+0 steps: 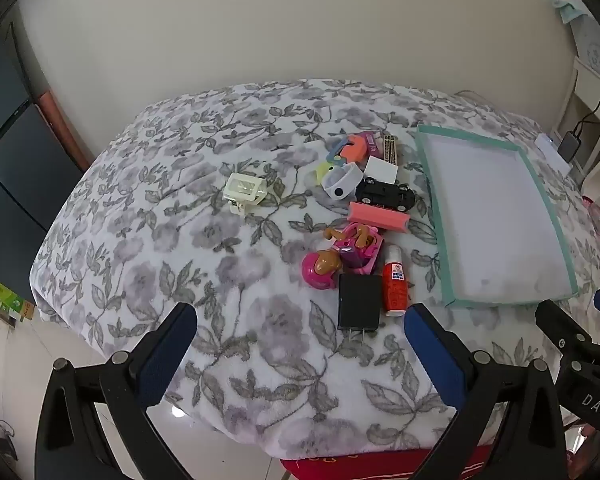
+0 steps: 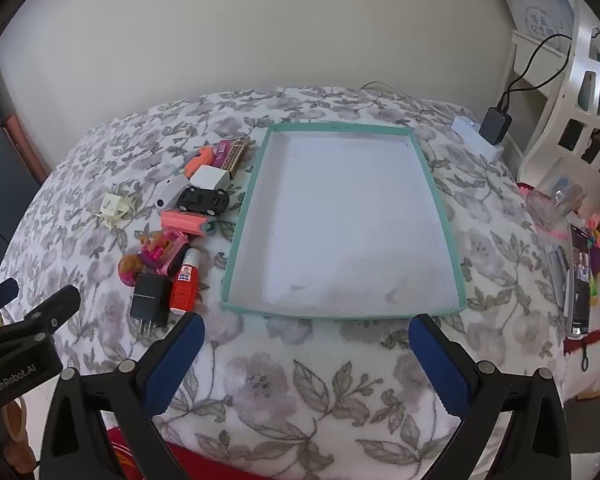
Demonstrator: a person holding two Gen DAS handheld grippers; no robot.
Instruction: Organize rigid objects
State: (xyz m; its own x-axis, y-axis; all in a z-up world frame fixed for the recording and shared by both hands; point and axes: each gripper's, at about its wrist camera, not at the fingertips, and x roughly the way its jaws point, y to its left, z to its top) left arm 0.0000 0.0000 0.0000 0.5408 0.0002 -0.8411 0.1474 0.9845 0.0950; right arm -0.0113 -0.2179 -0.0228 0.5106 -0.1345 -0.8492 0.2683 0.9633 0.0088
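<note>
Beside one tray: one black car, one charger.

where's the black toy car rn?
In both wrist views the black toy car sits on the floral blanket, left of the green-rimmed tray, between the white cube and the pink block.

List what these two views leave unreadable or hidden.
- Red bottle label: print too small, both views.
- Orange toy: partly hidden by the pile, left view.
- Pink toy figures: blurred, right view.
- Phone: warped at the right view's edge.
</note>
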